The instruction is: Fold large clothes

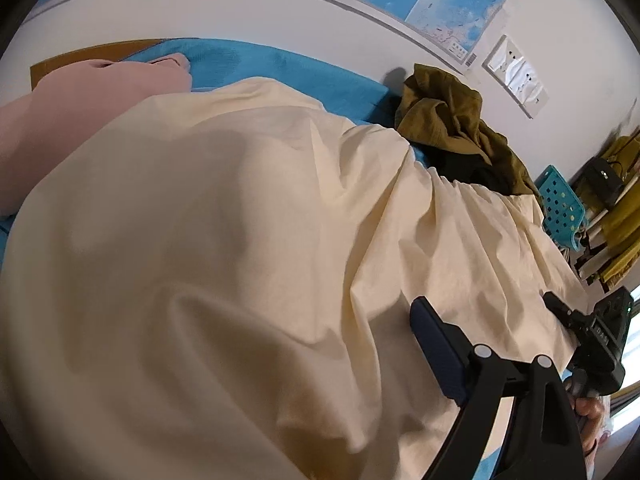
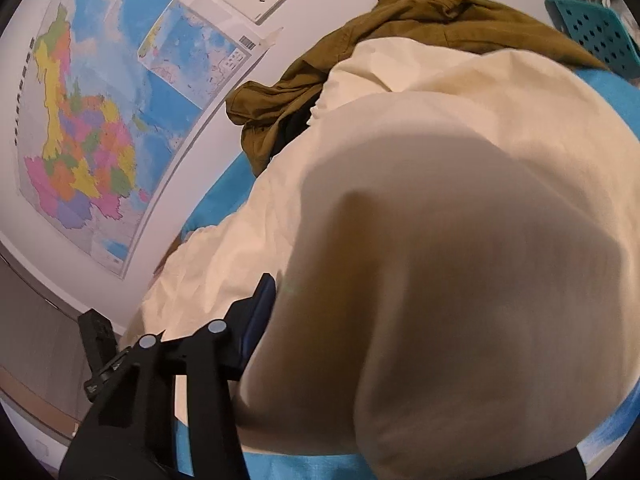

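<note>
A large cream cloth point(image 1: 240, 240) lies in loose folds over the blue-covered surface point(image 1: 260, 64). In the left wrist view, at the lower right, only one blue-padded finger point(image 1: 434, 344) of my left gripper point(image 1: 414, 312) shows. It rests low over the cloth with its pad face bare and nothing pressed on it. In the right wrist view the cream cloth point(image 2: 460, 240) bulges up close to the lens. It lies against the one visible blue-padded finger point(image 2: 258, 312) of my right gripper point(image 2: 276, 284). The cloth hides the other finger, so no grip shows.
A crumpled olive garment point(image 1: 440, 112) point(image 2: 400, 24) lies at the cloth's far edge by the wall. A pink garment point(image 1: 100, 96) lies far left. A teal perforated basket point(image 1: 560, 204) point(image 2: 592, 28) and stacked items point(image 1: 616, 216) stand right. A hand point(image 1: 588, 410) holds black hardware.
</note>
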Demonstrator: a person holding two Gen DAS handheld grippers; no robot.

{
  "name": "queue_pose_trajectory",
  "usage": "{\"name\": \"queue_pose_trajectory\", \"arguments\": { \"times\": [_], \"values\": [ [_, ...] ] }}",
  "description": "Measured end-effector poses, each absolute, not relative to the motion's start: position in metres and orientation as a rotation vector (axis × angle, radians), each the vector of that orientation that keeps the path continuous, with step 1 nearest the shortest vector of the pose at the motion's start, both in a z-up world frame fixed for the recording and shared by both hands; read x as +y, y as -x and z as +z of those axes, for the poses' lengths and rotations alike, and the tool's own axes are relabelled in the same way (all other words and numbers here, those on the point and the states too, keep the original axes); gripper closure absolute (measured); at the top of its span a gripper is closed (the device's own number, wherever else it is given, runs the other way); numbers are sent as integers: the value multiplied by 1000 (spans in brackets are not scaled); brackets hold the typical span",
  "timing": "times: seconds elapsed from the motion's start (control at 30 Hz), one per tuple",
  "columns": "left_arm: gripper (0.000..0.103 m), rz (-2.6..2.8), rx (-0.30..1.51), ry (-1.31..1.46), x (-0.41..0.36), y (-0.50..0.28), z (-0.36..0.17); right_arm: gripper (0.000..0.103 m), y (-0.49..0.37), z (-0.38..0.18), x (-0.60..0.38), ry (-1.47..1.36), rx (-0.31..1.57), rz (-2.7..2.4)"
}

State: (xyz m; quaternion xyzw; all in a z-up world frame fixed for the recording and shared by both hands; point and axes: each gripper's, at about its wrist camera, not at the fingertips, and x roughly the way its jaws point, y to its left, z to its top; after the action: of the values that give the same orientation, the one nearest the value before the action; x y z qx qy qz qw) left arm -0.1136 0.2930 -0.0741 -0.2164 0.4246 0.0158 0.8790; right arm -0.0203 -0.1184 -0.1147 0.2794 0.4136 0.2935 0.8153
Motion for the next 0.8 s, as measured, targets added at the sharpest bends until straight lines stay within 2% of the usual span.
{"name": "queue_pose_trajectory", "arguments": {
  "times": [0.07,0.2,0.33,0.4,0.43,0.5,0.57,0.63,0.67,0.7,0.73,0.77,0.8],
  "values": [
    [17,37,881,461,294,114,-74,51,19,-116,-117,-595,887,635],
    [17,47,883,437,292,114,-74,38,17,-113,-112,-599,879,646],
    [24,58,882,445,293,114,-74,37,15,-112,-107,-567,877,640],
    [30,70,884,454,296,114,-73,53,13,-113,-107,-568,890,634],
    [36,73,884,457,298,115,-73,57,12,-114,-108,-572,895,641],
    [47,64,891,468,302,117,-70,74,12,-113,-112,-607,896,666],
    [64,45,888,485,306,121,-63,81,17,-103,-117,-638,876,707],
    [69,-1,866,514,311,133,-52,83,29,-89,-122,-655,849,761],
    [69,-30,854,531,314,140,-47,83,32,-86,-123,-653,846,769],
    [69,-51,847,541,315,144,-45,78,34,-86,-125,-656,855,775],
    [65,-73,842,553,317,148,-45,75,34,-90,-126,-651,891,776],
    [53,-79,855,555,321,150,-50,70,33,-94,-125,-628,924,764],
    [49,-67,870,547,322,149,-55,61,32,-100,-125,-622,944,750]
  ]
}}
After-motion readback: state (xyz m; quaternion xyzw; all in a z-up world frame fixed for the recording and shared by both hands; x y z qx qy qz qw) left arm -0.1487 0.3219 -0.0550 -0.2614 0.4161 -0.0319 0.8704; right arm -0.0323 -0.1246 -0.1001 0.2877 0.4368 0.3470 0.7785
